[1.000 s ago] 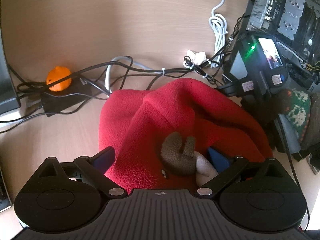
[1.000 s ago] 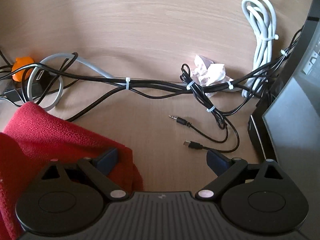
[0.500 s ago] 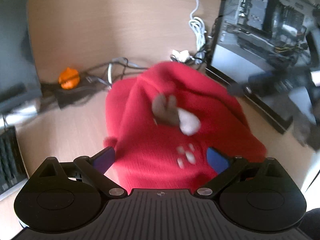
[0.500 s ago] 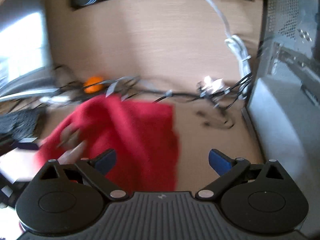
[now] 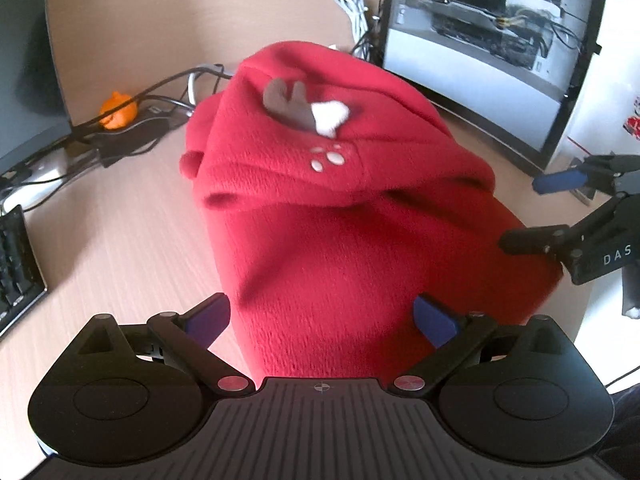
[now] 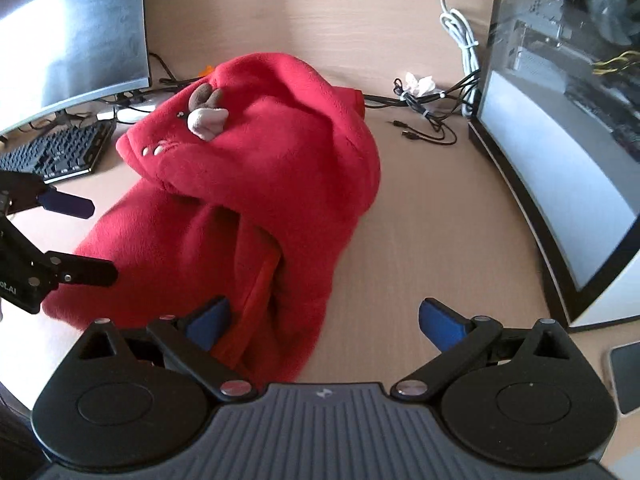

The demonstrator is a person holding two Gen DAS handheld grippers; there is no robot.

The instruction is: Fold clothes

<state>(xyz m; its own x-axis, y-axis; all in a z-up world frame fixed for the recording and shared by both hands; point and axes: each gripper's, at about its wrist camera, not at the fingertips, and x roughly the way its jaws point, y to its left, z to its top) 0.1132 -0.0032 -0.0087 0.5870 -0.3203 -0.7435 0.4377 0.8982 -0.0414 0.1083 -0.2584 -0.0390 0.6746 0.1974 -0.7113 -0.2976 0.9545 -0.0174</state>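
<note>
Left wrist view: the red fleece garment (image 5: 340, 216) lies bunched in the frame's centre on the desk (image 5: 120, 240), its hood folded over the body. The left gripper (image 5: 320, 320) stands wide, holding nothing.

Right wrist view: the right gripper (image 6: 324, 320) is spread wide at lower centre, cloth by its left finger. Whichever fold follows, judge edges first and pinch a single layer.

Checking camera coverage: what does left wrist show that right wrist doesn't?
Left wrist only: the orange object beside the cables, clearly seen, and the right tool, open, at the frame's right edge.

Right wrist only: the crumpled paper, the loose audio and USB plugs, a phone and the left tool, open.

Both: the red fleece garment with its antler and paw details, the keyboard, the PC case, the white cable.
</note>
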